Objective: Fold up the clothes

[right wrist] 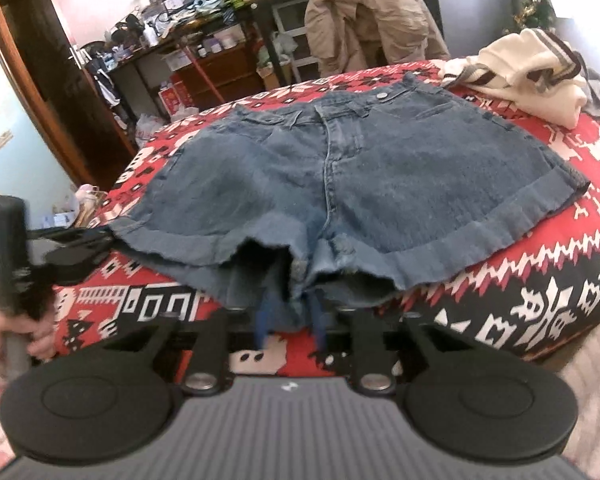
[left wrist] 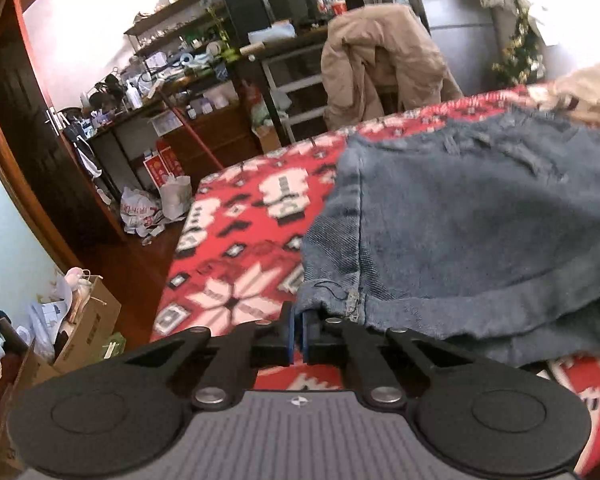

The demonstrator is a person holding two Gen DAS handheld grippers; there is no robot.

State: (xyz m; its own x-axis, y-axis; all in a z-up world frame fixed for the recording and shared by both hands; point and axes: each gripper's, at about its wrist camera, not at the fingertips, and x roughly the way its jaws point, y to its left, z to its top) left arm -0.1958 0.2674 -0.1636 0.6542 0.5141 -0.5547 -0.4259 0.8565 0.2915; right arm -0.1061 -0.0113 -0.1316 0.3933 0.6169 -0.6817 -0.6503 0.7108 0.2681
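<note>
Pinching the near hem of a pair of blue denim shorts (left wrist: 460,216), the left gripper (left wrist: 299,334) has its blue pads pressed together on the cuffed corner directly at its tips. The right gripper (right wrist: 290,320) shows blurred blue fingers (right wrist: 263,322) slightly apart around the hem between the two leg openings; they read as clamped on the fabric. Ahead of both tools the shorts lie flat, waistband away, on a red, white and black patterned blanket (right wrist: 500,280). Beyond the shorts to the right sits a crumpled cream striped garment (right wrist: 528,72). Farther off, a tan jacket (right wrist: 364,20) drapes over a chair.
</note>
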